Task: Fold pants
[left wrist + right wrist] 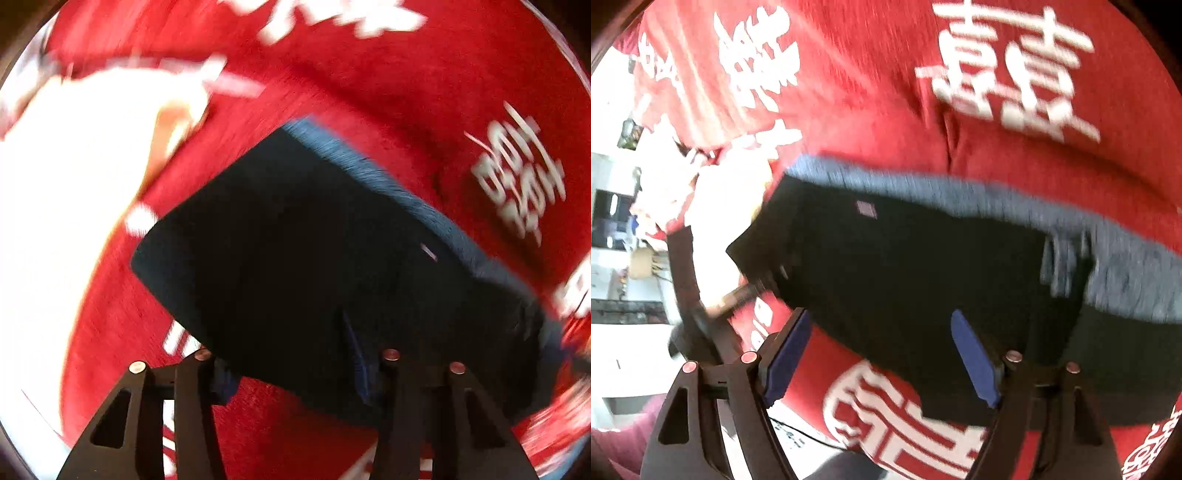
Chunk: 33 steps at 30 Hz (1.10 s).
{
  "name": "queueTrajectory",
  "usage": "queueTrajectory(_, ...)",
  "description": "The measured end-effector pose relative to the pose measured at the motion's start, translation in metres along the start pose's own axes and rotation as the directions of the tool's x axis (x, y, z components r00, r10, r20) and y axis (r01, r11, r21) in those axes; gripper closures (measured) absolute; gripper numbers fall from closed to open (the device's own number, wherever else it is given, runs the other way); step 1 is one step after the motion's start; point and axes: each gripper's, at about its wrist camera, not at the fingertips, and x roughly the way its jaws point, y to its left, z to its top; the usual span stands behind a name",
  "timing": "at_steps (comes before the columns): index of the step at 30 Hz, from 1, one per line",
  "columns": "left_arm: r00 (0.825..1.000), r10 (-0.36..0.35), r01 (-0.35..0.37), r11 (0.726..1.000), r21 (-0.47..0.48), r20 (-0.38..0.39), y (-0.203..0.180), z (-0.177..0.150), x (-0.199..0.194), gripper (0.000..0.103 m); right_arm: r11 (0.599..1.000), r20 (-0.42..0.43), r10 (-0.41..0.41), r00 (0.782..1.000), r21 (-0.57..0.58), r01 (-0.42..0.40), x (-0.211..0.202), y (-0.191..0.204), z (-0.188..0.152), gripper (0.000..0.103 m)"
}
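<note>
**Tongs over folded dark pants on a red cloth**

Largest in both views is the red cloth (pixel 369 92), printed with big white characters and spread under everything else. Motion blur smears both pictures, and the far left of each is washed out to white.

On the cloth lie the pants (pixel 905 258), dark navy to black and already folded into a compact oblong. A lighter grey-blue band (pixel 960 199) runs along their far edge. In the left wrist view the pants sit on a slant across the middle of the frame, with their near edge reaching down between the fingers.

The left tongs (pixel 291 373) point steeply down at the pants. Their fingers stand apart with dark fabric between them, and the pads are largely hidden by it, so I cannot tell whether they pinch the cloth or merely straddle it.

The right tongs (pixel 882 358) stand wide, both blue pads bare. One pad is over red cloth and the other just beside the pants' near edge, gripping nothing.

Smallest is a pale square label (pixel 867 209) on the pants near the band.
</note>
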Motion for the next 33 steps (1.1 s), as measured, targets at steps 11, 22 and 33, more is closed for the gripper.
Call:
queueTrajectory(11,0.980,0.146,-0.181,0.934,0.309,0.133,-0.055,-0.027,-0.010,0.057,0.989,-0.193,0.051,0.980,-0.129,-0.077,0.033,0.064,0.077,0.016)
queueTrajectory(22,0.965,0.190,-0.249,0.884,0.397,0.182,-0.070,-0.030,-0.001,0.057,0.931,-0.460,-0.037,0.887,-0.339,-0.137,0.120,0.172,0.109,0.014)
queueTrajectory(33,0.965,0.193,-0.250,0.877,0.411,0.175,-0.078,-0.034,-0.004,0.057,0.867,-0.550,-0.323,0.770,-0.498,0.009,0.181,0.190,0.092,0.047)
